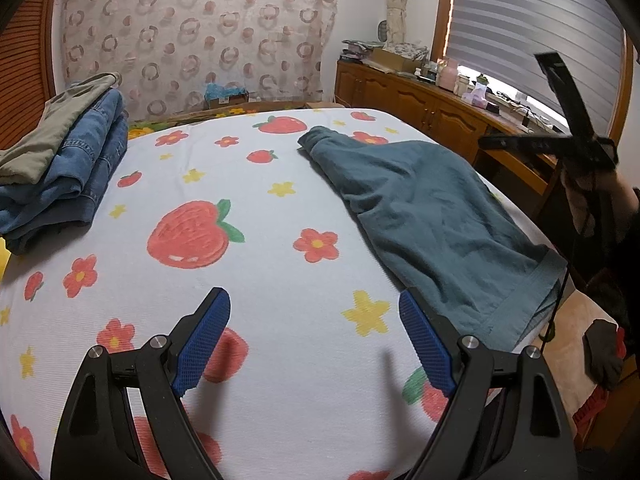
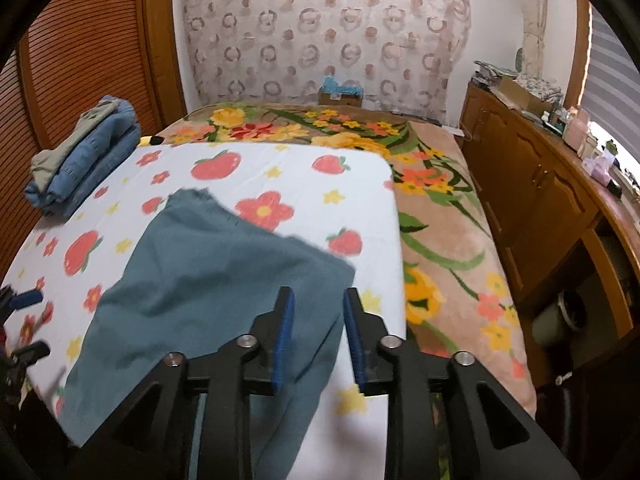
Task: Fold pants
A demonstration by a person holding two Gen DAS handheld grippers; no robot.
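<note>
- Bed (image 2: 448, 248), covered by a floral blanket.
- White strawberry-print sheet (image 1: 248, 208), spread over the blanket.
- Teal pants (image 1: 432, 216), lying on the sheet's right side.
- Folded clothes stack (image 1: 60, 168), at its left edge.

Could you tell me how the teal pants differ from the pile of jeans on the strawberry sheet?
The teal pants lie loose and spread out near the sheet's right edge; the jeans are folded and stacked at its left. The pants are plain teal; the jeans are blue denim, topped by an olive garment. Both rest on the strawberry sheet.
</note>
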